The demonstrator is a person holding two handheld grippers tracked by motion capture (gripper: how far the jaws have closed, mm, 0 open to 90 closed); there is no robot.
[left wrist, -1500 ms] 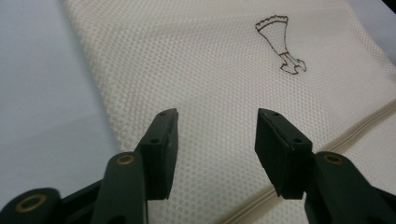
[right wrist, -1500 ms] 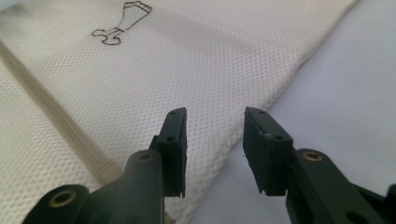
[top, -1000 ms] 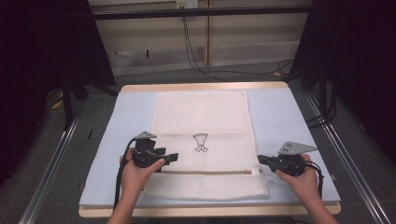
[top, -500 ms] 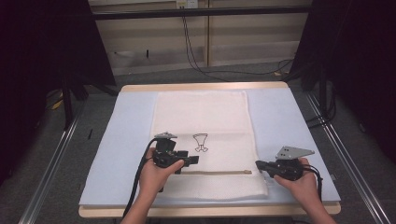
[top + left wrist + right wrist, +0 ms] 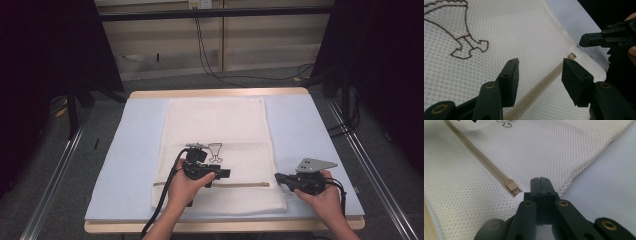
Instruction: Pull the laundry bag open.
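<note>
My table [image 5: 125, 165] carries a pale blue mat, and the cream mesh laundry bag [image 5: 220, 130] lies flat down its middle, reaching the near edge. The bag's zipper [image 5: 240, 184] runs parallel to that edge. My left gripper [image 5: 222, 173] hovers over the bag just above the zipper line; its jaws have just been closing yet stand apart, nothing between them but mesh below. Near the bag's near right corner, my right gripper [image 5: 278, 177] has its jaws pressed together at the zipper's end, beside the slider [image 5: 511, 186]; I cannot tell if it pinches fabric.
</note>
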